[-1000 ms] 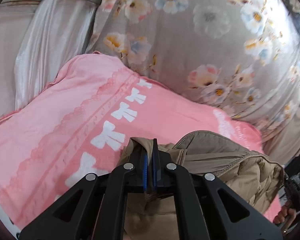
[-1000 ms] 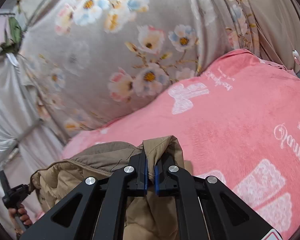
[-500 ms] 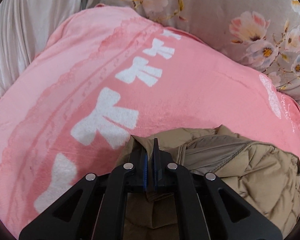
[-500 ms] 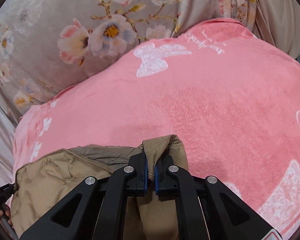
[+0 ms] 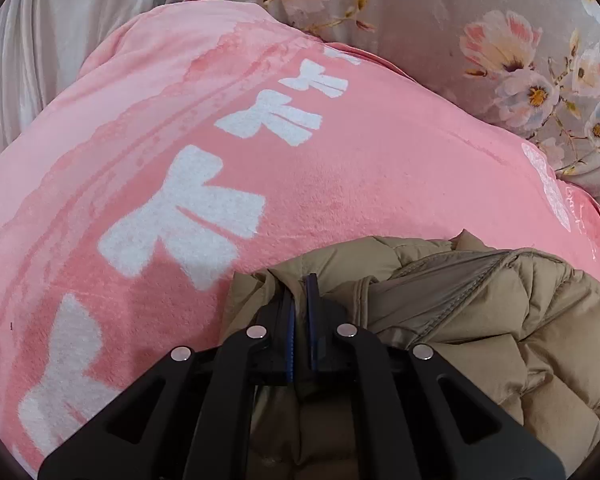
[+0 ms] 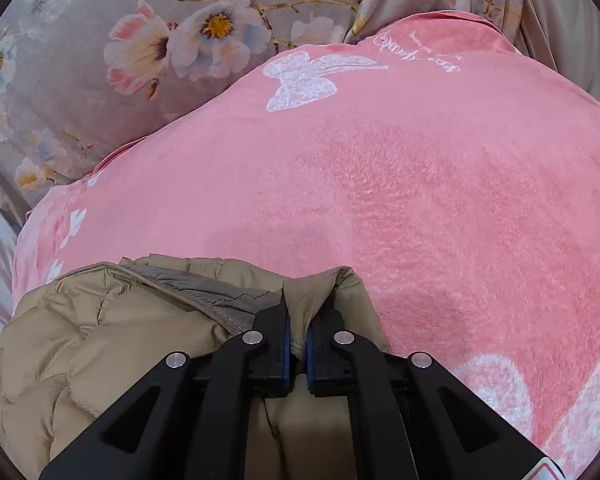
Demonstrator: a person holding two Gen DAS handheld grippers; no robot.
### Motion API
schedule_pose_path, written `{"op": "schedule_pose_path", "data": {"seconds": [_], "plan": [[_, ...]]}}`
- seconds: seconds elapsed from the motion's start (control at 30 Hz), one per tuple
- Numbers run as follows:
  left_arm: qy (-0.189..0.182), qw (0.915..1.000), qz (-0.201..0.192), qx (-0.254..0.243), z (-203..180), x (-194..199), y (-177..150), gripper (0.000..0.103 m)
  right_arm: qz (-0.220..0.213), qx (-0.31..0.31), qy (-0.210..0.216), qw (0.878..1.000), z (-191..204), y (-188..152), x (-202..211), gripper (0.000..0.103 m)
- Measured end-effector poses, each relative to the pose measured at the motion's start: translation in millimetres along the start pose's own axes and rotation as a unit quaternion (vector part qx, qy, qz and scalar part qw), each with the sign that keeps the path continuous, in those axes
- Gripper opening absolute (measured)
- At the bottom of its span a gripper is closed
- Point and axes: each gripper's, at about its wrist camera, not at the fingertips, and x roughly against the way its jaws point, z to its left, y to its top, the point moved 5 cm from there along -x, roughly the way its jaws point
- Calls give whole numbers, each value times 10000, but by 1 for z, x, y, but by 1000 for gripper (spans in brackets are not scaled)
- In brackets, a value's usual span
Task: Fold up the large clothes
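Mid-fold, by the look of it: carrying or laying a doubled edge of the tan quilted jacket (image 5: 480, 320) over the pink blanket (image 5: 340, 184) spread on the bed.

Left tool (image 5: 300, 312) nearly closed, pinching a bunched ridge of jacket fabric between blue-lined pads, only a sliver of cloth between them. Right tool (image 6: 296, 320) likewise clamped on a puffed-up corner of the same jacket (image 6: 100, 340), fabric bulging above the fingertips. Judging by both views, one held at each end of a single jacket edge, with grey lining (image 6: 220, 292) exposed between the two grips.

Jacket bulk lying low on the blanket, toward the near edge of the bed; far portion of the blanket bare up to the floral cloth (image 6: 120, 60) behind it. Whether the held edge is touching the blanket or just above it, impossible to tell.

Next move, as a judgement: set the held edge down evenly, both ends level, without letting the slippery padded shell slide or spring open; then release both grips together and press out trapped air. Risk: uneven release skewing the fold.
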Motion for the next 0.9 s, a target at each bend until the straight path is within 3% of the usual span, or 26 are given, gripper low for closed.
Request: {"op": "schedule_pose_path", "data": {"seconds": [0.23, 0.33, 0.4, 0.47, 0.5, 0.53, 0.6, 0.67, 0.73, 0.77, 0.8, 0.87, 0.9], "plan": [[-240, 9994, -50, 227, 5, -1, 0, 6, 23, -164, 196, 9997, -4, 2, -4, 1], [-475, 9978, -29, 469, 14, 7, 3, 8, 65, -493, 671, 9965, -14, 6, 2, 5], [-581, 9961, -11, 666, 26, 28, 9, 18, 38, -870, 977, 9914, -30, 14, 22, 10], [-440, 9959, -318, 718, 40, 65, 20, 55, -200, -1038, 1146, 9878, -43, 21, 54, 15], [-322, 9955, -664, 603, 47, 93, 28, 59, -284, -1014, 1190, 9873, -44, 25, 67, 16], [-218, 9947, -916, 405, 49, 117, 36, 60, -388, -937, 1205, 9875, -43, 28, 80, 19], [85, 9934, -1142, 37, 46, 150, 49, 60, -802, -641, 958, 9901, -38, 36, 109, 45], [84, 9918, -1258, -221, 32, 171, 57, 60, -1326, -389, 743, 9876, -29, 47, 135, 55], [-172, 9920, -1182, -413, 6, 179, 58, 60, -1504, -300, 607, 9863, -15, 56, 148, 53], [-288, 9926, -1062, -504, -11, 176, 55, 60, -1485, -217, 625, 9867, -5, 58, 151, 47], [-422, 9929, -934, -602, -28, 172, 50, 60, -1387, -22, 732, 9876, 14, 56, 153, 33], [-624, 9923, -662, -841, -68, 155, 37, 60, -1023, 422, 932, 9895, 56, 45, 143, 20], [-630, 9915, -544, -998, -87, 144, 28, 60, -869, 626, 1013, 9891, 75, 37, 134, 9]]}}
